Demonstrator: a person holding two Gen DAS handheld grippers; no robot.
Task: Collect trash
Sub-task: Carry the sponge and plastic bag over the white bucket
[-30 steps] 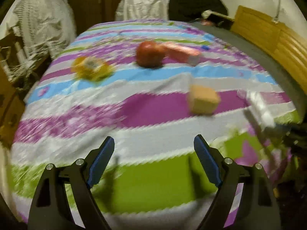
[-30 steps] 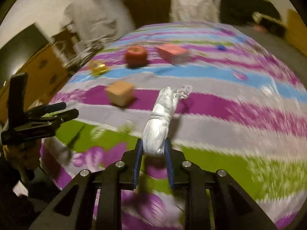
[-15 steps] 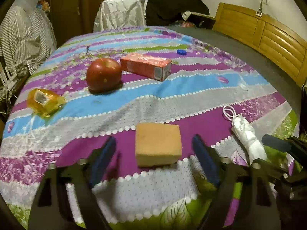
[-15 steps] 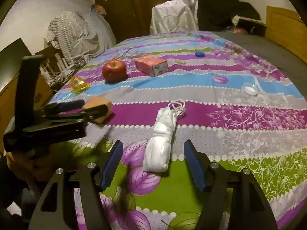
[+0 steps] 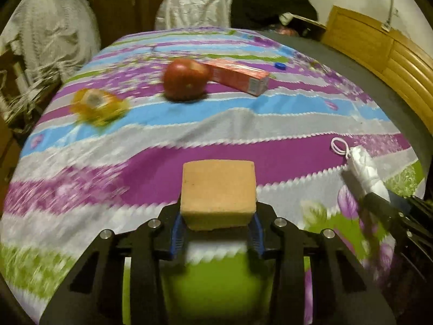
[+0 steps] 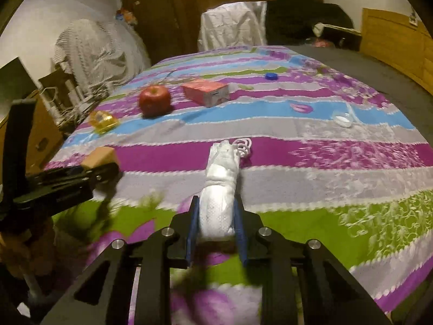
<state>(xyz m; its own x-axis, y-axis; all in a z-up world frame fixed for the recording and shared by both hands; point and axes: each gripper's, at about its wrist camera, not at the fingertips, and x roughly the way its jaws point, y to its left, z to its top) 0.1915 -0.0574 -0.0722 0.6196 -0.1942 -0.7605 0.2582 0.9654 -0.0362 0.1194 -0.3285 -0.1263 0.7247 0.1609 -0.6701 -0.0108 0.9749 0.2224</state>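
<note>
Both grippers have just been closing, each with a piece between its jaws. Half a second earlier the left gripper (image 5: 217, 223) stood spread either side of the tan sponge block (image 5: 218, 193); now its blue pads press the block's two side faces, so it is pinching the block. The right gripper (image 6: 216, 223) had its jaws spread around the rolled white face mask (image 6: 220, 189) half a second ago and is now pressed in on the near end of the roll

Reading for the task: two items secured at once; judged next step is lift-off and carry to a bin, none of which is in view

Sponge block: sits near the foot edge of the bed (image 5: 297, 124), on the purple and grey stripes of the sheet, squarish, matte, edges intact; only its rear part lies between the pads, the rest juts forward. Cannot tell whether it has left the sheet

Face mask: also near the foot edge, toward the bed's right side, a tight crumpled roll with the ear loops (image 6: 243, 145) trailing at the far end; soft, likely to sag when raised

Still lying on the bed, toward its middle: red apple (image 6: 154, 100), red carton (image 6: 207, 92) just beside it, yellow wrapper (image 6: 103, 121) near the left edge, blue bottle cap (image 6: 271, 75) farther back, small clear lid (image 6: 342, 118) toward the right edge
</note>
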